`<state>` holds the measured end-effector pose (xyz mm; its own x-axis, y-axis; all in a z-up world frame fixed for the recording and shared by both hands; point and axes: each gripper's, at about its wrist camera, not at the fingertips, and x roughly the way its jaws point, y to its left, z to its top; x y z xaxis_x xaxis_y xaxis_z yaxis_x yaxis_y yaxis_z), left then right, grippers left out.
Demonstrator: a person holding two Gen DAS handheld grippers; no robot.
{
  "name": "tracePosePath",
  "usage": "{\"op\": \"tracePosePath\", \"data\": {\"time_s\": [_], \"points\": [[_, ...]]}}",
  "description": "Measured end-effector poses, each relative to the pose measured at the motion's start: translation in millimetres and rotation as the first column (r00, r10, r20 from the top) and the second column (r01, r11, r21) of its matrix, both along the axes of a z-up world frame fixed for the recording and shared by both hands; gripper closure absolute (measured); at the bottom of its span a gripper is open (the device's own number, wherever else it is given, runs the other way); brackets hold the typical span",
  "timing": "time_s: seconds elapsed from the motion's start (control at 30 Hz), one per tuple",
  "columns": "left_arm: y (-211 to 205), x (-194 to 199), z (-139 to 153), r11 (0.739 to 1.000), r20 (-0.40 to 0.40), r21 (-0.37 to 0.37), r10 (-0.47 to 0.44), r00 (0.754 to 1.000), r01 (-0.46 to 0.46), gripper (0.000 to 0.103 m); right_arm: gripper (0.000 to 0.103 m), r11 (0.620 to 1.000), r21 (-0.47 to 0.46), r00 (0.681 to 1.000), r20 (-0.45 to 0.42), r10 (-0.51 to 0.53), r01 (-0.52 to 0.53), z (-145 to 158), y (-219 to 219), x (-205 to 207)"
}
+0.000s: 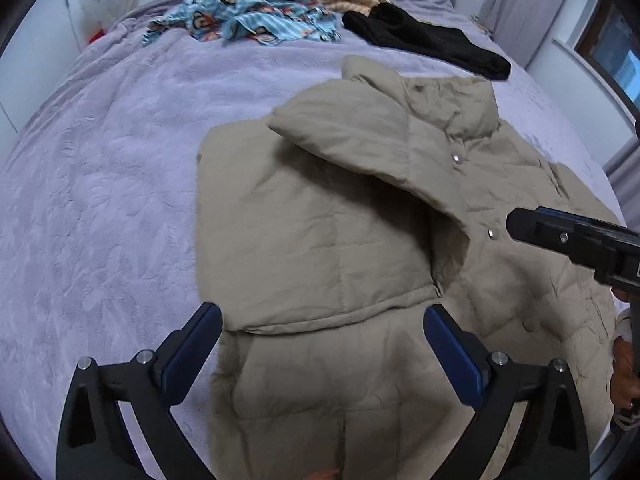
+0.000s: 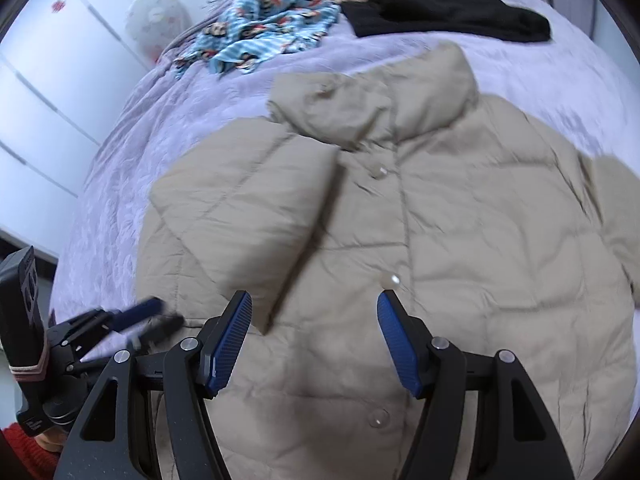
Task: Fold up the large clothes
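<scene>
Jacket lies flat on the bed, spreading toward 12 o'clock under both gaping, empty grippers, left and right.

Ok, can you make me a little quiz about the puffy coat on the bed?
1. True or false: a sleeve of the beige coat is folded across its front.
2. The black garment lies: A) on the coat B) apart from it, farther up the bed.
3. Is either the left gripper or the right gripper pinching the coat?

Key: 1 true; 2 B; 3 no, both open.
</scene>
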<state>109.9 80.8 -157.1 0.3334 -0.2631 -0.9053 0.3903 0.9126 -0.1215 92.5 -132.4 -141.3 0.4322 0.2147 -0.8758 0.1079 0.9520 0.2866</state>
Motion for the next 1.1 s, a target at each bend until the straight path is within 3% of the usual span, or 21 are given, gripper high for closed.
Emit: {"op": "tracePosePath", "data": {"time_s": [0.07,0.17,0.27,0.37,0.43,0.53,0.63,0.73,0.8,0.9,1.0,1.03,1.1], "points": [[9,4,-1,0.999,0.007,0.024,0.032,0.999,-0.032,0.001,0.02,0.996,-0.048,0.997,0.028,0.072,-0.071,9,21,8],[28,13,-1,0.995,0.027,0.031,0.098,0.995,-0.099,0.001,0.02,0.971,-0.162,0.982,0.043,0.185,-0.176,13,57,20],[51,28,-1,0.985,0.012,0.004,0.17,0.985,-0.17,0.001,0.02,0.946,-0.236,0.971,0.038,0.235,-0.22,7,79,40],[73,51,-6,0.97,-0.051,-0.078,0.226,0.973,-0.229,0.001,0.02,0.924,-0.307,0.97,0.012,0.243,-0.228,-6,86,66],[85,67,-5,0.952,-0.084,-0.162,0.25,0.965,-0.261,0.002,0.02,0.929,-0.304,0.974,0.014,0.226,-0.211,-9,77,77],[95,94,-10,0.917,-0.139,-0.262,0.273,0.952,-0.302,0.001,0.02,0.965,-0.246,0.991,0.071,0.116,-0.095,-1,40,73],[93,116,-18,0.902,-0.166,-0.293,0.278,0.946,-0.316,0.002,0.02,0.985,-0.089,0.988,0.074,-0.138,0.144,-5,-36,50],[82,128,-31,0.907,-0.194,-0.301,0.245,0.95,-0.295,0.001,0.02,0.927,0.046,0.928,-0.032,-0.371,0.372,-26,-104,17],[73,136,-44,0.91,-0.225,-0.305,0.218,0.95,-0.282,0.001,0.02,0.899,0.062,0.901,-0.066,-0.43,0.433,-33,-127,-3],[62,147,-68,0.89,-0.317,-0.346,0.186,0.93,-0.296,0.003,0.02,0.895,0.074,0.898,-0.046,-0.438,0.44,-28,-136,-25],[42,146,-73,0.868,-0.378,-0.404,0.129,0.917,-0.289,0.078,0.02,0.899,0.063,0.901,-0.01,-0.433,0.432,-19,-132,-32],[34,142,-63,0.887,-0.332,-0.385,0.124,0.935,-0.255,0.079,0.02,0.897,0.063,0.899,0.001,-0.438,0.437,-16,-131,-33],[15,129,-34,0.947,-0.165,-0.306,0.048,0.985,-0.098,0.083,0.02,0.898,0.07,0.9,0.016,-0.436,0.434,-9,-130,-34]]}}
